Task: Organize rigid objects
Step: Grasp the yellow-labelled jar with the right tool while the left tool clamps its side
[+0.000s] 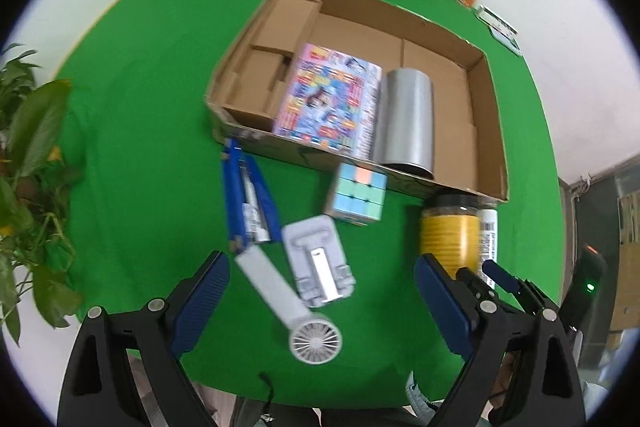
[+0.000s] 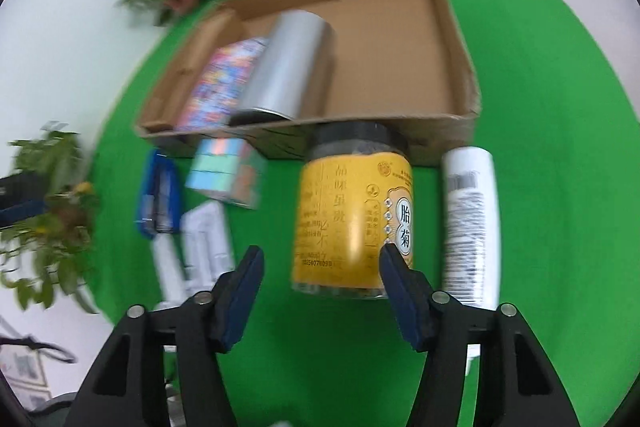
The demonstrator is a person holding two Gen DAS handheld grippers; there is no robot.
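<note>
My right gripper (image 2: 320, 267) has its fingers parted round the jar (image 2: 354, 215) at frame centre, not yet pinching. It looks rigid, smooth, slippery; I'd grip mid-label. Left gripper (image 1: 320, 291) is released.

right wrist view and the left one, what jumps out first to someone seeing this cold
The bright green table cover fills both views, with an open cardboard box on it holding a colourful booklet beside a silver cylinder lying on its side. In the right wrist view a yellow-labelled jar with a black lid stands just ahead of the right tool, a white bottle to its right. A pastel puzzle cube sits just outside the box's near wall.
</note>
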